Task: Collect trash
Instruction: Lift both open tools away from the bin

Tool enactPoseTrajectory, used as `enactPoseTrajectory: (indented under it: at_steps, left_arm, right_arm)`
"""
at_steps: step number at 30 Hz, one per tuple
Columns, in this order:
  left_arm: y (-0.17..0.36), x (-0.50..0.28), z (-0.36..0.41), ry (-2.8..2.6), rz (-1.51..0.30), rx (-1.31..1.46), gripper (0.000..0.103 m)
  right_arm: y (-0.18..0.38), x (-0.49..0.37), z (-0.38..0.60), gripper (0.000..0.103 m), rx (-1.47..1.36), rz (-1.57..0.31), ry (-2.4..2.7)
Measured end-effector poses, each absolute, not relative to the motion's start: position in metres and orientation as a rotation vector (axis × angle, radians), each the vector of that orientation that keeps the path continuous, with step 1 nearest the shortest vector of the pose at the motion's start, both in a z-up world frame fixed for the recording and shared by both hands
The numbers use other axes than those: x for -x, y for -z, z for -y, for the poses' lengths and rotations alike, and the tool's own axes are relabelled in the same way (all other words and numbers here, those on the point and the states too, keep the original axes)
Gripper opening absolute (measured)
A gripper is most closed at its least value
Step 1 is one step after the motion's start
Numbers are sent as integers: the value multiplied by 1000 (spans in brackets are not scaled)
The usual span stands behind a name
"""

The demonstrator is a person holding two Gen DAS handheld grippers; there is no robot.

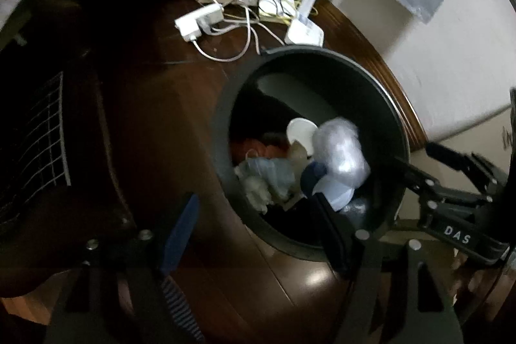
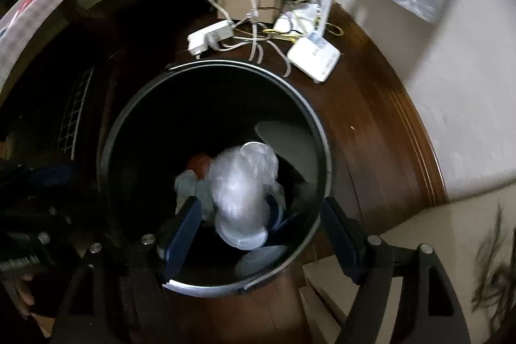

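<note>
A black round trash bin (image 1: 225, 105) stands on the dark wood floor; it also shows in the right wrist view (image 2: 135, 105). A clear crumpled plastic piece (image 2: 240, 182), blurred, is in the air inside the bin mouth between my right gripper's (image 2: 258, 234) open fingers, touching neither. It also shows in the left wrist view (image 1: 342, 150). Below it lie white, blue and orange scraps (image 1: 267, 173). My left gripper (image 1: 258, 231) is open and empty at the bin's near left rim. The right gripper (image 1: 451, 182) shows over the bin's right rim.
A white power strip (image 2: 209, 37), tangled cables (image 2: 254, 21), a white router (image 2: 314, 57) and a cardboard box (image 2: 245, 2) lie on the floor behind the bin. A wire grid (image 1: 45, 144) stands left. A pale wall (image 2: 451, 86) runs along the right.
</note>
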State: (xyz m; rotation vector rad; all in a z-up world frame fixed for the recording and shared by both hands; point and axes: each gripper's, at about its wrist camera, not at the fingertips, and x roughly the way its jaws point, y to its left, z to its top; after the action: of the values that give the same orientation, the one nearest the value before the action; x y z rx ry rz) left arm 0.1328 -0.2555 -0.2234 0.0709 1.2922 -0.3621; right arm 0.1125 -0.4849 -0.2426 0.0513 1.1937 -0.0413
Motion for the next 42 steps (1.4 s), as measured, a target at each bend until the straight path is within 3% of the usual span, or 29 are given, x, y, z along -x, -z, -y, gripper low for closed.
enactPoseTrajectory:
  at_steps: [15,42]
  left_arm:
    - [161,-119,234,326,-1132,-118,73]
    - [49,-99,157,330,-963,51,73]
  right_arm:
    - [153,-88,463,81,-107,-1063,80]
    - [31,-76,378,82,-12,-882,21]
